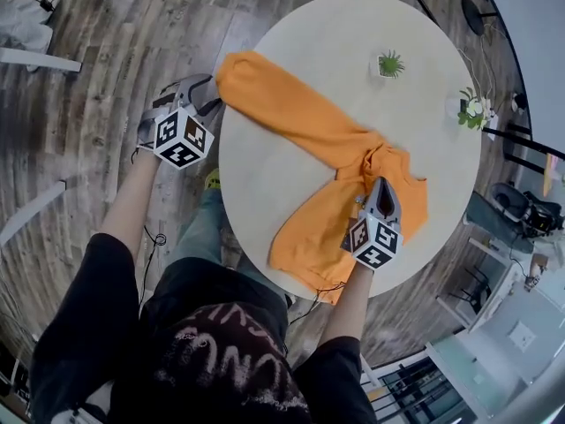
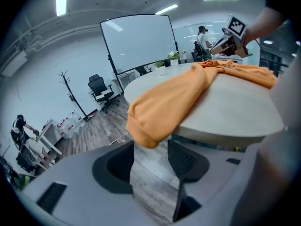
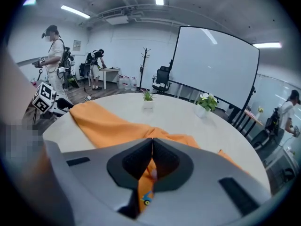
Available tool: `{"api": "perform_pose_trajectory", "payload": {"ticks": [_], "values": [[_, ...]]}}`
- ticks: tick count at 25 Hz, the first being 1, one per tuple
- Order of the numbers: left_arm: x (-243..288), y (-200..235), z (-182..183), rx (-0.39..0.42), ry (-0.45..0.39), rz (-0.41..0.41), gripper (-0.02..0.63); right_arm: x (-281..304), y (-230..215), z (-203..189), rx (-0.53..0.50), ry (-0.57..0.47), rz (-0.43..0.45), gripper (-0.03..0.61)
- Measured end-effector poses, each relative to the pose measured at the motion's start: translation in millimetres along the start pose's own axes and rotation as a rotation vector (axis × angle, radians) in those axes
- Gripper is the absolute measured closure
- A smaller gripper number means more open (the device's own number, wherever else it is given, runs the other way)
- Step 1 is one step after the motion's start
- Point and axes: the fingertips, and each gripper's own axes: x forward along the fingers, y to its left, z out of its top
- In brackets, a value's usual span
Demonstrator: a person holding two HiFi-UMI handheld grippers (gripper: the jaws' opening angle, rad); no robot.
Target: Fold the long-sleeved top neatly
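Note:
The orange long-sleeved top (image 1: 327, 148) lies slantwise across the round table (image 1: 256, 193), and one end (image 1: 237, 71) hangs over the left rim. My left gripper (image 1: 208, 94) is off the table beside that end. Its jaws (image 2: 150, 157) are open, with the hanging fabric (image 2: 157, 114) just at the fingertips and not pinched. My right gripper (image 1: 381, 194) sits over the bunched middle of the top. In the right gripper view it (image 3: 152, 144) is shut on a fold of orange cloth (image 3: 146, 182).
A small green plant (image 1: 389, 64) and a pot of white flowers (image 1: 472, 110) stand on the far side of the table. Wooden floor surrounds the table. A whiteboard (image 2: 138, 44), office chairs and people stand in the room behind.

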Motion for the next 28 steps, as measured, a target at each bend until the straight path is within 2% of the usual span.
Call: {"api": "perform_pose_trajectory", "payload": {"ticks": [5, 6, 8, 12, 20, 28], "values": [[13, 8, 13, 0.062, -0.014, 0.001, 0.393, 6, -8, -3, 0.012, 0.016, -0.013, 0.571], [15, 9, 15, 0.073, -0.016, 0.002, 0.415, 7, -10, -4, 0.016, 0.017, -0.016, 0.571], [14, 11, 18, 0.083, -0.024, 0.008, 0.503, 7, -12, -4, 0.026, 0.017, -0.021, 0.569], [10, 17, 21, 0.06, -0.022, 0.019, 0.549, 6, -16, -6, 0.046, 0.014, -0.023, 0.57], [-18, 38, 37, 0.063, 0.0, 0.095, 0.554, -14, -32, -11, 0.097, -0.013, -0.034, 0.571], [-46, 55, 97, 0.109, -0.03, 0.212, 0.555, -43, -83, -29, 0.185, -0.068, -0.073, 0.571]]}}
